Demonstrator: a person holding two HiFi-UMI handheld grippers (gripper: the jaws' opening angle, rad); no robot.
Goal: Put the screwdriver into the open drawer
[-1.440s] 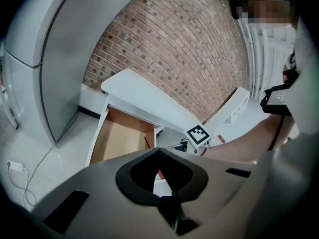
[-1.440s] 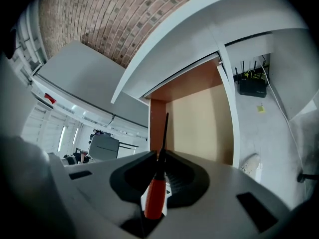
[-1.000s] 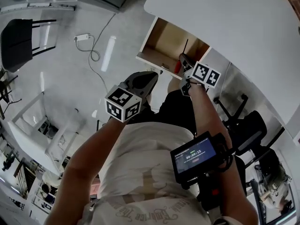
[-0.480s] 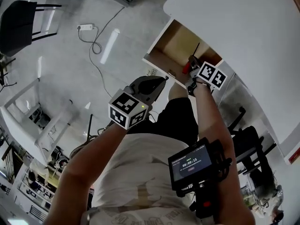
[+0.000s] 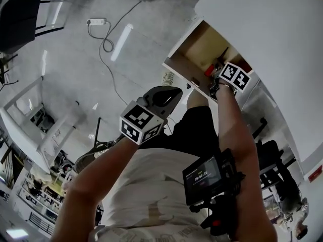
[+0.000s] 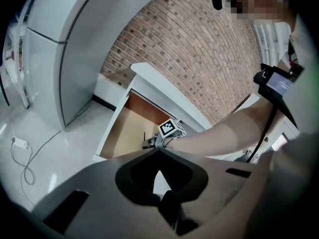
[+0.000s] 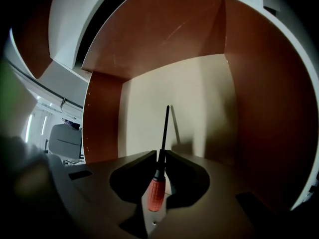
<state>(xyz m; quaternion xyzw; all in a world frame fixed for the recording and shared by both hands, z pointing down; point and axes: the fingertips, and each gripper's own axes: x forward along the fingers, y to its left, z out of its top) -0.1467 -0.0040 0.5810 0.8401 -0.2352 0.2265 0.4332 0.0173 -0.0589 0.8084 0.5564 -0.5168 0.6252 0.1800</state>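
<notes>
We see a shiny grey floor (image 5: 75, 74). Far off on the left, a white plug box (image 5: 96, 21) lies on it, with a long cord (image 5: 103, 43) that curls. A black chair (image 5: 20, 14) stands in the far left corner. On the right is a big white table (image 5: 262, 39). Behind the table is a brick wall (image 6: 209, 49).

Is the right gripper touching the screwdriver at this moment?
Touching. The right gripper view shows the right gripper with both jaws closed against the screwdriver just above its red handle, no gap either side.
</notes>
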